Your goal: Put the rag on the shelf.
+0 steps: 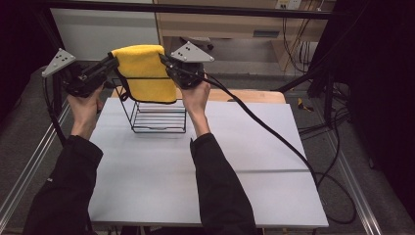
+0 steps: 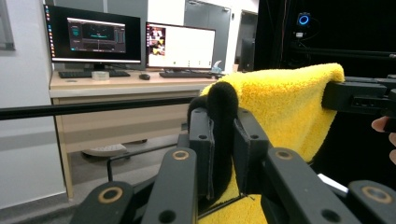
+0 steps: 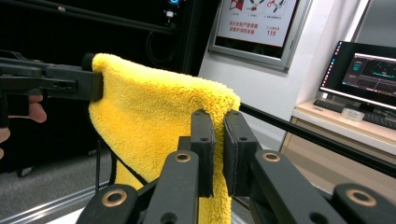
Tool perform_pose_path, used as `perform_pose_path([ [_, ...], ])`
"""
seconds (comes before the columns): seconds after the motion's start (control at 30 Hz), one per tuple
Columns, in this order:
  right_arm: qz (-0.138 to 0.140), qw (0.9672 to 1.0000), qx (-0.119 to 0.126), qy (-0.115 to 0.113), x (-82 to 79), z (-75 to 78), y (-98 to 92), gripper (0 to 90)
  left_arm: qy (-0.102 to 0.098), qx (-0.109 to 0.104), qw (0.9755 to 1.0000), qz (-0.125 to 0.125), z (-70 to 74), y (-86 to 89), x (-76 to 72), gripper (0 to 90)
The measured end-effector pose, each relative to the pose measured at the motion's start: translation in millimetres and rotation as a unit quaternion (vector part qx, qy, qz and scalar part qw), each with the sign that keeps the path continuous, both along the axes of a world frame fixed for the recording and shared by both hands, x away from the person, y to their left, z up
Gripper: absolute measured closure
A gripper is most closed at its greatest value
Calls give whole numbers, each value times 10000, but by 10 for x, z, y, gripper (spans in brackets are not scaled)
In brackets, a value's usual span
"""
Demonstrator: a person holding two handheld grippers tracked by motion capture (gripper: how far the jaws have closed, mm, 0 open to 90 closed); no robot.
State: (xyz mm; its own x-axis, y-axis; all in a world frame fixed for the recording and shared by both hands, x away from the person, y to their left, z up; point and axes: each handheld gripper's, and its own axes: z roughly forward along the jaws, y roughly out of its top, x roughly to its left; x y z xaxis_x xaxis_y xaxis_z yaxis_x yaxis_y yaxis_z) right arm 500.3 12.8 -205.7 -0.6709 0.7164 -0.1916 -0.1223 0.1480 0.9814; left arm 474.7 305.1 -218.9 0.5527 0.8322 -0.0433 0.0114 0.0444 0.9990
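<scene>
- The left claw [image 1: 113, 62] is clamped on one top corner of the yellow towel [image 1: 146, 73]; in the left gripper view its jaws pinch the towel's black edge binding [image 2: 222, 135].
- The right claw [image 1: 164, 59] is closed on the opposite top corner, with a thin fold of yellow pile between the pads in the right gripper view.
- The towel hangs stretched between the two claws, held up above the black wire rack [image 1: 159, 115], and its lower edge drapes over the rack's upper part.
- Risk: each claw has only a narrow bite near the edge. A pull outward by either hand could, I judge, drag the cloth from the pads, and that corner would drop.
- Risk: the hanging cloth hides the rack's top wires. Lowered unevenly, it could snag on one side, bunch up or slide off the back.
- Risk: the rack looks light. A tug on caught cloth might tip it or shift it along the desk [image 1: 205, 171].
- Risk: the right claw's cable [image 1: 274, 132] trails over the desk and could catch if that hand swings wide.
- Count: two claws, one towel, one wire rack, one desk.
- Beyond the desk, the left gripper view shows two monitors [image 2: 93, 35] and two keyboards on a far worktop.
</scene>
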Motion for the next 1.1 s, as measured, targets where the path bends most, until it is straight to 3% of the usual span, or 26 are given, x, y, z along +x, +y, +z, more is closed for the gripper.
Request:
perform_pose_path([
  [0.1, 5, 10000, 37, 7, -13, 6, -4, 841, 4, 61, 10000, 26, 22, -17, -22, 790],
  [0.3, 55, 9999, -115, -94, -112, -34, -25, 840, -10, 16, 10000, -89, -51, 2, -85, 788],
  [0.6, 131, 9993, -360, -43, -237, -121, -45, 837, 145, 272, 9995, -96, -143, 3, -204, 781],
  [0.9, 226, 9963, -719, 411, -306, -166, -26, 833, 371, 424, 9984, -108, -277, 27, -288, 761],
  [1.1, 209, 9934, -989, 534, -344, -211, -8, 832, 449, 413, 9980, -134, -360, 30, -328, 730],
])
